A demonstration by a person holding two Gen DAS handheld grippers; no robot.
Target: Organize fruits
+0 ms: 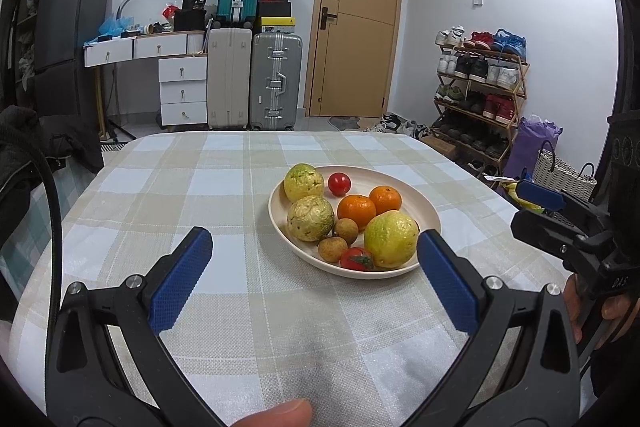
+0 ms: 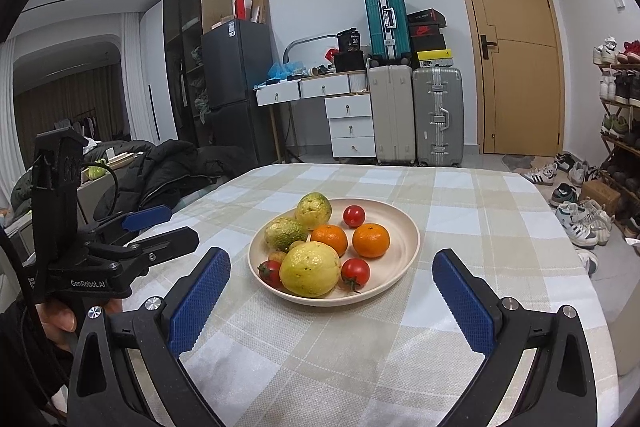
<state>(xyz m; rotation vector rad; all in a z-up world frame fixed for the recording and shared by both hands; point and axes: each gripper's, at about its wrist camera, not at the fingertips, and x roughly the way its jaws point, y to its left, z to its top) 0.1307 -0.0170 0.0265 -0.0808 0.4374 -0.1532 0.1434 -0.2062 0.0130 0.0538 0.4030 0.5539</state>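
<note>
A cream plate [image 1: 430, 217] [image 2: 404, 223] sits on the checked tablecloth and holds the fruit: three yellow-green guavas [image 1: 390, 239] [image 2: 310, 269], two oranges [image 1: 356, 211] [image 2: 371, 239], small red tomatoes [image 1: 339, 183] [image 2: 355, 269] and two brown longans [image 1: 333, 249]. My left gripper [image 1: 314, 251] is open and empty, held just short of the plate's near left side. My right gripper [image 2: 332, 267] is open and empty, its blue pads [image 2: 464, 303] either side of the plate's near rim. Each gripper shows at the edge of the other's view.
The table [image 1: 180, 187] carries a beige and pale blue checked cloth. A dark jacket [image 2: 168, 167] lies beyond the table's left edge. Suitcases [image 1: 276, 83], a drawer unit, a door and a shoe rack [image 1: 480, 95] stand behind.
</note>
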